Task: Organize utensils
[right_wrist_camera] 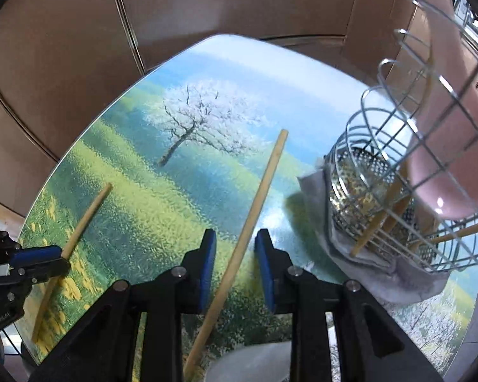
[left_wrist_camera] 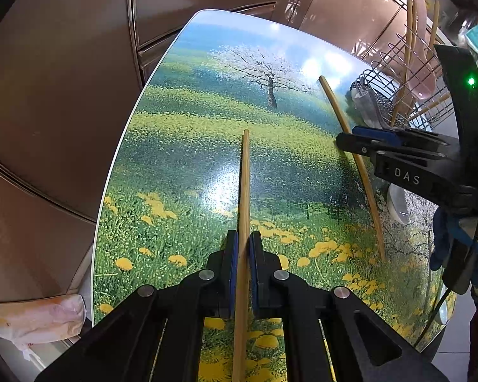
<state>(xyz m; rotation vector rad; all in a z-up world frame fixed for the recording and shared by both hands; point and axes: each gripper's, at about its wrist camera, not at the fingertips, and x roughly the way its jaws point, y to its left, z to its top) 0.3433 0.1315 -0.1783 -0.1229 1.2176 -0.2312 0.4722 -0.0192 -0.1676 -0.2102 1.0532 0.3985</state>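
Observation:
In the left wrist view my left gripper (left_wrist_camera: 244, 234) is shut on a bamboo chopstick (left_wrist_camera: 245, 175) that points away over the printed table (left_wrist_camera: 191, 127). A second chopstick (left_wrist_camera: 334, 105) lies on the table to the right, with my right gripper (left_wrist_camera: 347, 137) over its middle. From the right wrist camera, my right gripper (right_wrist_camera: 235, 232) stands open, its blue pads on either side of that chopstick (right_wrist_camera: 264, 175) with gaps. At the left edge, my left gripper (right_wrist_camera: 63, 258) pinches the first chopstick (right_wrist_camera: 89, 210).
A wire utensil rack (right_wrist_camera: 382, 191) on a grey cloth (right_wrist_camera: 312, 191) stands at the right, holding several chopsticks and a pink ladle (right_wrist_camera: 446, 175). A white dish (right_wrist_camera: 255, 363) sits at the near table edge. Brown cabinet fronts (left_wrist_camera: 63, 95) lie beyond the table.

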